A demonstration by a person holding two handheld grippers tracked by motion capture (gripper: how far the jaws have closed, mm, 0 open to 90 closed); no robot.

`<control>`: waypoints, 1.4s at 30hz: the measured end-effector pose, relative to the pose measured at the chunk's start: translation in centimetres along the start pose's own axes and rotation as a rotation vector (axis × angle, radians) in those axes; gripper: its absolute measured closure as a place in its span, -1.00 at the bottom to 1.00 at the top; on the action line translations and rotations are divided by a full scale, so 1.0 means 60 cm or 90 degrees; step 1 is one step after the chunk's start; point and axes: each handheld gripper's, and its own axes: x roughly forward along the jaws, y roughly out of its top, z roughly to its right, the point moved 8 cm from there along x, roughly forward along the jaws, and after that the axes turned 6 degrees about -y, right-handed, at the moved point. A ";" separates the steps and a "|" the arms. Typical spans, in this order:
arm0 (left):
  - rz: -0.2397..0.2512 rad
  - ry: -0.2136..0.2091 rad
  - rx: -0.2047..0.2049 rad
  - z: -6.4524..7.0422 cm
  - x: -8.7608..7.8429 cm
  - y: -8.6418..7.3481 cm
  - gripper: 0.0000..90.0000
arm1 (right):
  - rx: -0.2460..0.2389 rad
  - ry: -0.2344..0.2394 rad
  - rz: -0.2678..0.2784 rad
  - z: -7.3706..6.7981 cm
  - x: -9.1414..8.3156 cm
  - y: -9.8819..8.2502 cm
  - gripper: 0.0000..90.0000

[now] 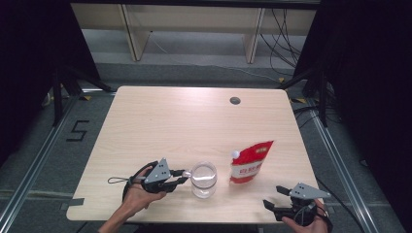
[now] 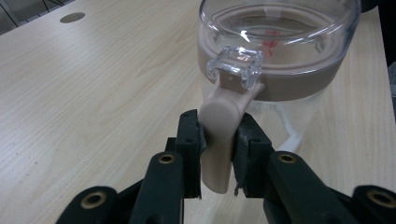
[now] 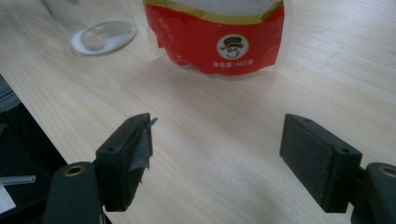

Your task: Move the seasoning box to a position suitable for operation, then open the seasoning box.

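A clear glass jar [image 1: 204, 178] with a transparent lid and a beige band below the rim stands upright near the front edge of the wooden table [image 1: 184, 121], left of centre-right. In the left gripper view, a beige latch handle [image 2: 220, 140] hangs from a clear hinge block [image 2: 235, 67] on the lid [image 2: 280, 32] and drops down the jar's near side. The left gripper [image 1: 180, 176], held by the person's left hand [image 1: 138, 191], lies level just left of the jar; its two black jaws are narrowed and press on either side of the latch handle, gripping it. Just right of the jar, a red stand-up pouch [image 1: 250, 162] with a white spout cap [image 1: 235, 154] at its upper left corner stands upright, near the jar but apart from it; the right gripper view shows a cartoon face and printed characters on its front. The right gripper [image 1: 276, 196], in the person's right hand [image 1: 311, 224] at the near right corner of the table, points towards the pouch, well short of it; its jaws stand wide apart with bare tabletop between them. A round cable hole [image 1: 235, 100] lies in the far right part of the table.
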 end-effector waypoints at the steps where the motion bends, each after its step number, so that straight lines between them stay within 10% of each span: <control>1: -0.003 -0.002 0.009 0.000 -0.001 0.000 0.63 | 0.001 -0.001 0.001 0.001 0.000 0.000 -0.41; 3: -0.001 -0.008 -0.025 0.006 0.000 -0.002 0.54 | 0.001 -0.001 0.001 0.002 0.000 0.000 -0.41; 4: 0.001 0.003 -0.034 0.005 -0.002 -0.002 0.15 | 0.000 0.001 -0.001 0.001 0.001 -0.001 -0.41; 14: 0.044 -0.001 -0.071 0.005 -0.054 0.026 -0.13 | -0.007 0.021 0.000 -0.009 0.001 0.002 -0.34; 28: 0.075 0.020 -0.105 0.007 -0.071 0.060 0.91 | -0.049 0.054 0.064 -0.057 -0.008 0.044 -0.33; 42: 0.056 0.030 -0.093 0.011 -0.042 0.068 0.97 | -0.059 0.082 0.090 -0.096 -0.010 0.064 -0.09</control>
